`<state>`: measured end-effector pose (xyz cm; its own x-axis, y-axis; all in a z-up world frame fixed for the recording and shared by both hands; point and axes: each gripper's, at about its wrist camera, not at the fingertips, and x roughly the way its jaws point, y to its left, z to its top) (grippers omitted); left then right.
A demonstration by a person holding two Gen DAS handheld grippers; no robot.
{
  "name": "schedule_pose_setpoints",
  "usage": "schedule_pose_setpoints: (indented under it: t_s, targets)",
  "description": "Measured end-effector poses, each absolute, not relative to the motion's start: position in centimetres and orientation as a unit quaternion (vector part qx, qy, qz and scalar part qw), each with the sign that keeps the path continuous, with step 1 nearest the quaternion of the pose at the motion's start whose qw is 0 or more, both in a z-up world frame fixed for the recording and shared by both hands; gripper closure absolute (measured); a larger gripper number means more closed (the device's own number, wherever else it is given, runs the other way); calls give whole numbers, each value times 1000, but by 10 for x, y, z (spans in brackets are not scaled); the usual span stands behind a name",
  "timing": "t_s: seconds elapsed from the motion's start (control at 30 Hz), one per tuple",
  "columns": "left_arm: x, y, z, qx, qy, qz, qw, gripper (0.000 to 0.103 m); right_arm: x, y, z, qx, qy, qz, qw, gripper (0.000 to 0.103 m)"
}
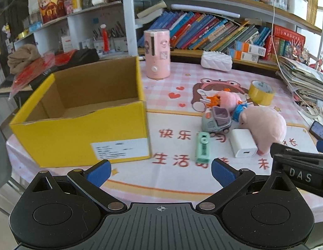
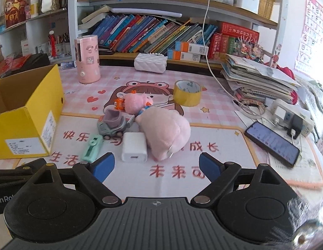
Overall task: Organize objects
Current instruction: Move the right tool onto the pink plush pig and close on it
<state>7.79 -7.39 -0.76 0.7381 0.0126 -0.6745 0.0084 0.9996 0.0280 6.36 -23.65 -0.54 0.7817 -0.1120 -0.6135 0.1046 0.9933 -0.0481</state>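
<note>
On the desk (image 2: 203, 179), over a pink cartoon mat, lot as follows: one yellow cardboard box (image 1: 82, 125), open-topped and empty, standing at the left edge, presumably the bin meant to receive the loose items. One cluster of small objects just right of the box, mid-mat: large pink plush pig (image 2: 165, 133) lying on its side, touching a white charger block (image 2: 133, 146); grey toy truck (image 2: 113, 125) just behind the charger; mint-green stapler-like tool (image 2: 92, 148) lying flat between truck and box; smaller pink plush toy (image 2: 136, 102) behind the truck. One roll of yellow tape (image 2: 187, 92), upright on its rim, a little apart behind the cluster. Not part of the lot, by appearance: pink cylindrical appliance (image 1: 157, 54), white quilted pouch (image 2: 150, 62), smartphone (image 2: 273, 143) at right near a charging strip. Left hand-held gripper (image 1: 160, 171): blue pads spread, nothing between them, aimed toward the green tool. Right hand-held gripper (image 2: 156, 166): pads spread, empty, facing charger and pig, probably lining up a first pick. Nothing boxed yet.
</note>
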Motion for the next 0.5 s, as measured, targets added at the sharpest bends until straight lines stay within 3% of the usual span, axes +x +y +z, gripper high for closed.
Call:
schedule_pose_setpoints:
  t_s: [0.5]
  targets:
    - [120, -111, -18, -12, 384, 6, 923, 1, 162, -287, -23, -70, 360, 7, 931, 14]
